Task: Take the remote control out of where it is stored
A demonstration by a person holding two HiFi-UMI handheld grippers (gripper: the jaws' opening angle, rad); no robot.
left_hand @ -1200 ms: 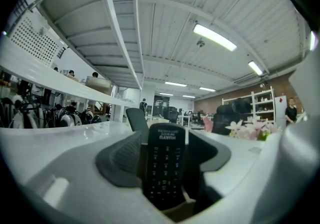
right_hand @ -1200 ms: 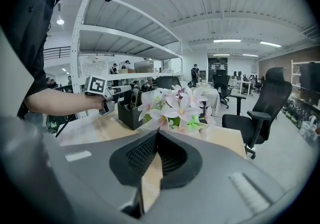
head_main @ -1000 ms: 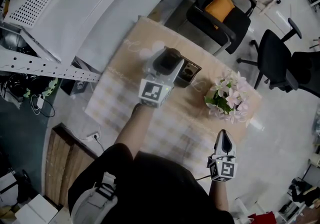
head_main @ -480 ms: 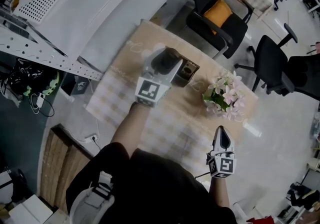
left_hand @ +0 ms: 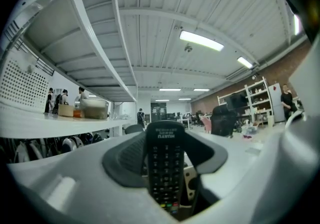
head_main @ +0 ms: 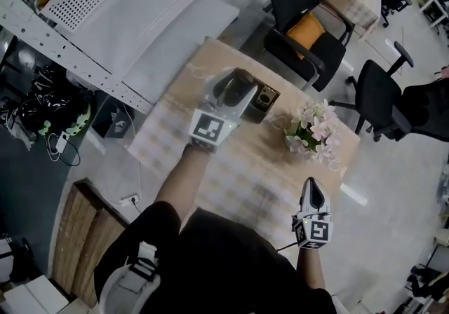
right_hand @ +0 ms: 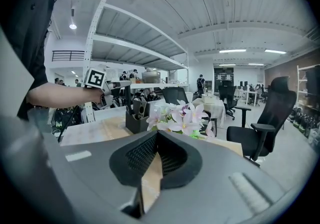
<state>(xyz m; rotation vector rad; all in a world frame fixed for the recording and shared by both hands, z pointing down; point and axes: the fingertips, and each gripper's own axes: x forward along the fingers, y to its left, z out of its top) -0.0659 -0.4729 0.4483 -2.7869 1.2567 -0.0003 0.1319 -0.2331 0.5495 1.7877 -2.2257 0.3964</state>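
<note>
A black remote control [left_hand: 165, 168] stands upright between the pads of my left gripper [left_hand: 165, 138], which is shut on it; the jaws have just been closing with the remote between them. In the head view the left gripper [head_main: 235, 88] hovers just left of the dark holder box [head_main: 265, 104] on the table. From the right gripper view, the holder [right_hand: 135, 120] sits behind the flowers with another object still standing in it. My right gripper [head_main: 313, 193] hangs shut and empty at the table's near right edge, and its pads [right_hand: 150, 160] meet at the tips.
A bunch of pink and white flowers [head_main: 312, 139] stands right of the holder. The table has a beige checked cloth [head_main: 231, 179]. Black office chairs [head_main: 302, 18] [head_main: 382, 95] stand beyond the far side. White shelving [head_main: 84, 46] runs along the left.
The left gripper has lifted slightly nearer the camera beside the holder with the remote in it. The right gripper has hardly moved.
</note>
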